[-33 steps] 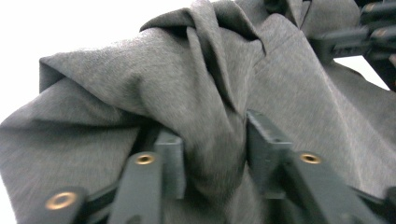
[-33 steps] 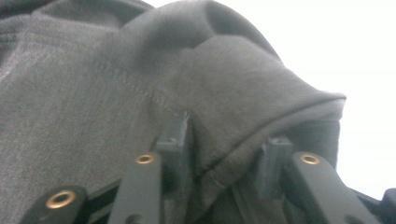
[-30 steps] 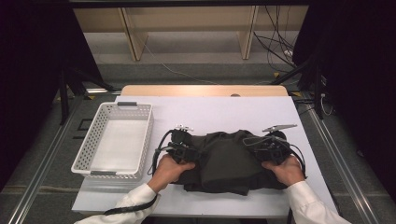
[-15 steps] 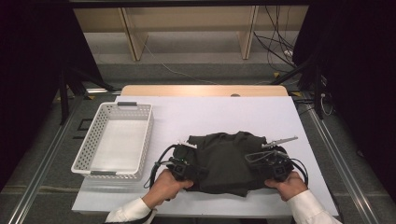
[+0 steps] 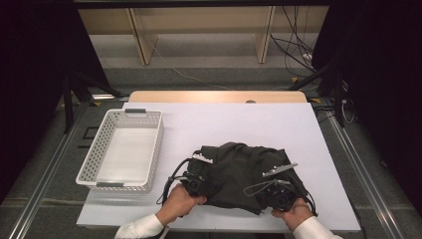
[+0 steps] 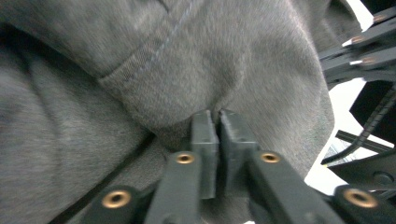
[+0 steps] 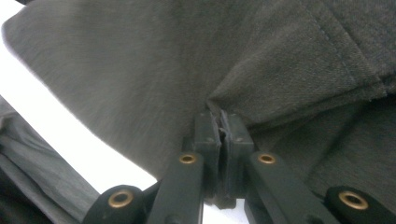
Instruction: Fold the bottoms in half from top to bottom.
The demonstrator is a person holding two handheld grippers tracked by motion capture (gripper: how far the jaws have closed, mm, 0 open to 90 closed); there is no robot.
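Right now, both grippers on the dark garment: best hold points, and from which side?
The near hem corners, from the person's side. The dark garment lies bunched on the white table; left gripper and right gripper pinch stitched folds there, which probably slip less than a single layer.

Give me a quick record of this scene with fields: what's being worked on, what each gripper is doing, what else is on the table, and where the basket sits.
Item in hand: dark grey garment, bunched on the near part of the white table
Left gripper: jaws shut, pinching a fold of the cloth
Right gripper: jaws shut, pinching a fold near a stitched hem
Jaw motion: both have just been closing, cloth between them
Other item: white perforated basket
Basket position: left of the garment, apart from it, nothing visible inside
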